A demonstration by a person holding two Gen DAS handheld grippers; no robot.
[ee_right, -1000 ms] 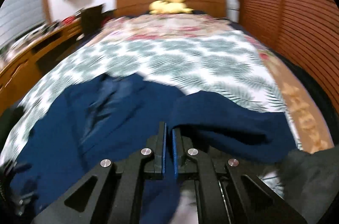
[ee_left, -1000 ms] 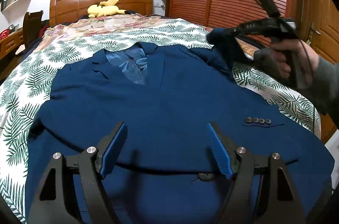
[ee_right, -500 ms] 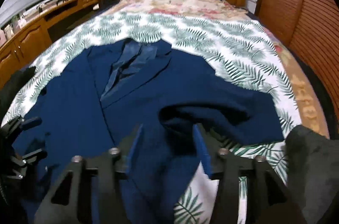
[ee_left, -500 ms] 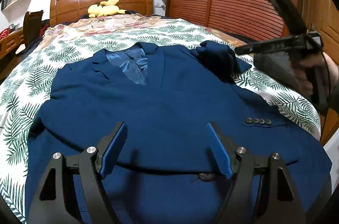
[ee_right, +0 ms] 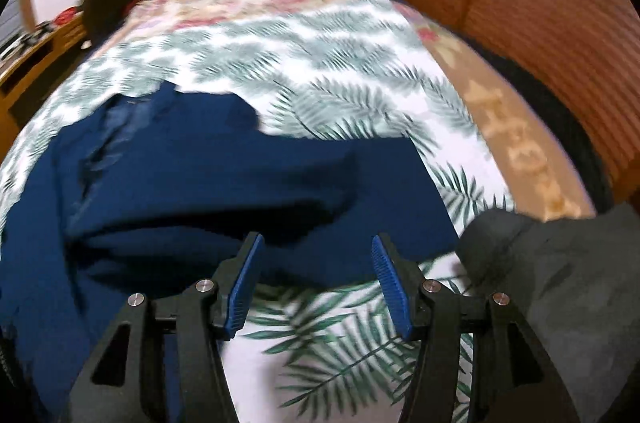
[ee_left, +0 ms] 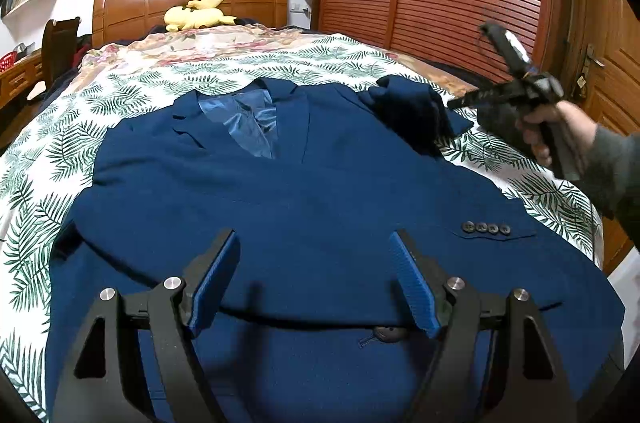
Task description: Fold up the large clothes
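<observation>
The navy suit jacket [ee_left: 304, 215] is spread face-up on the bed [ee_left: 132, 91], lapels and glossy blue lining exposed. One sleeve is laid across the chest, its four cuff buttons [ee_left: 486, 227] visible; the other sleeve [ee_left: 412, 107] is bunched at the shoulder. Folding is judged to be at an early stage: the bunched sleeve and the body remain to be folded. The cloth appears matte, smooth and fairly stiff. The left gripper [ee_left: 316, 275] is held with fingers apart over the hem. The right gripper [ee_right: 318, 283] is opening, with no cloth pressed between its ribbed blue pads.
</observation>
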